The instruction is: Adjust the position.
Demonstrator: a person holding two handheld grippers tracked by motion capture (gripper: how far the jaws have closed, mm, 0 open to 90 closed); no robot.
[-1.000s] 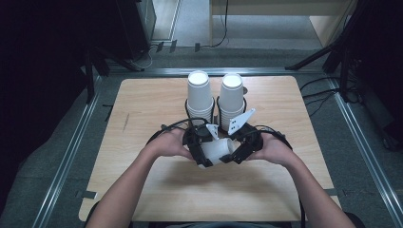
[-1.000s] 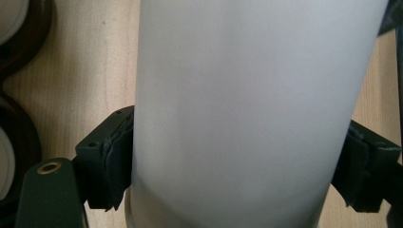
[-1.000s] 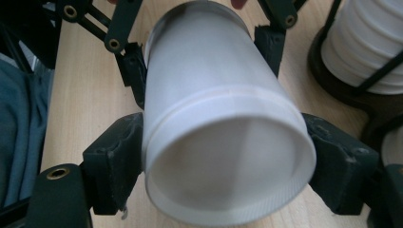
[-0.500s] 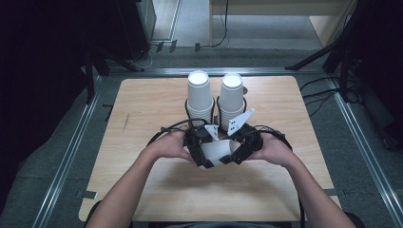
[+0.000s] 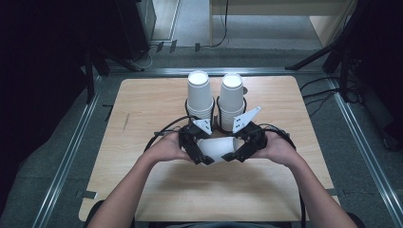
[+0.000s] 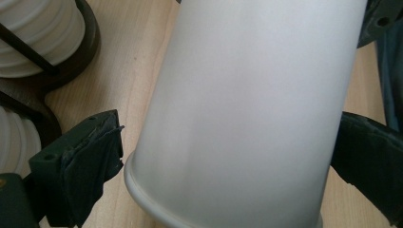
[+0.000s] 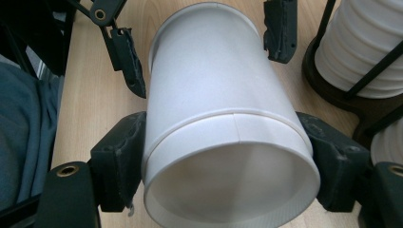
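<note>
Paper cup (image 5: 217, 148), plain white with no print or writing, lies on its side low over the counter (image 5: 142, 109) between both hands. Right gripper (image 5: 236, 156) has its fingers (image 7: 121, 161) pressed against both sides of the cup near one end, holding it. Left gripper (image 5: 202, 159) has just been spreading its fingers (image 6: 90, 156) wide; they flank the cup's rolled-rim end with a gap on the one side that shows clearly. Behind stand two stacks of cups (image 5: 199, 95) in black wire holders, their bases hidden by the hands. Cup ends are cut off in the left gripper view.
</note>
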